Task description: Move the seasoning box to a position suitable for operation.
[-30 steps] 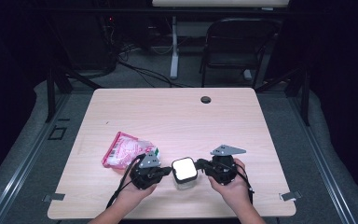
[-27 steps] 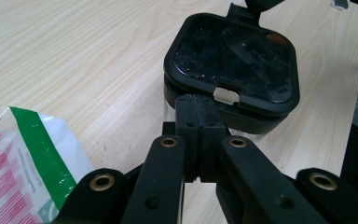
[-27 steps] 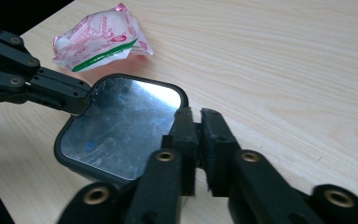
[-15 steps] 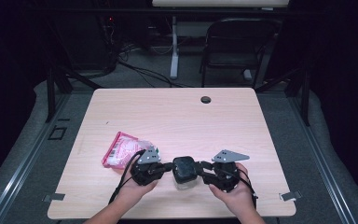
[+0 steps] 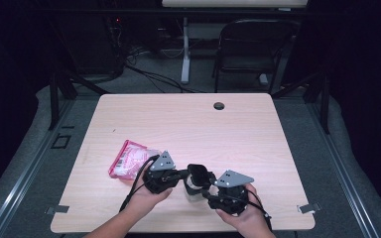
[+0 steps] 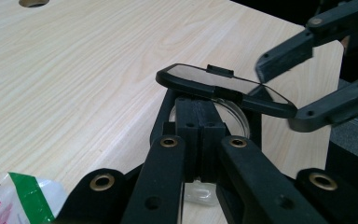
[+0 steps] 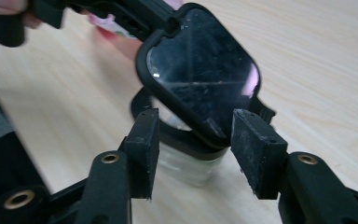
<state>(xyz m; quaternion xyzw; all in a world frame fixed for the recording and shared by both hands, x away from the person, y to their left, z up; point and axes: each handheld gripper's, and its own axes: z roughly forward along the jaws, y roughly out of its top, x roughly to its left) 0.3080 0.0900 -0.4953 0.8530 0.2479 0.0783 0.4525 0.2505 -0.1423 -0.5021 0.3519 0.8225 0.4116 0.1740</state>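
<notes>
Left tool point(image 5: 178, 174) clamped on clear container's point(image 5: 194, 191) rim at counter's point(image 5: 258, 124) 6 o'clock, hinged black lid point(image 7: 200, 70) up; right tool point(image 7: 193, 154) just widened, empty: lid should be swung fully back, container kept pinned.

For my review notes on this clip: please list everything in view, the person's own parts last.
container: 1, clear with black collar, near table edge, between the tools.
hinged lid: 1, black, tipped up over the container.
packet: 1, pink and white, left of the tools.
table: 1, light wood, round hole at far edge.
chair: 1, black, behind table.
left tool: 1, black, shut on the container's collar.
right tool: 1, black, open around the lid, jaws just opened.
hands: 2, bottom edge.
</notes>
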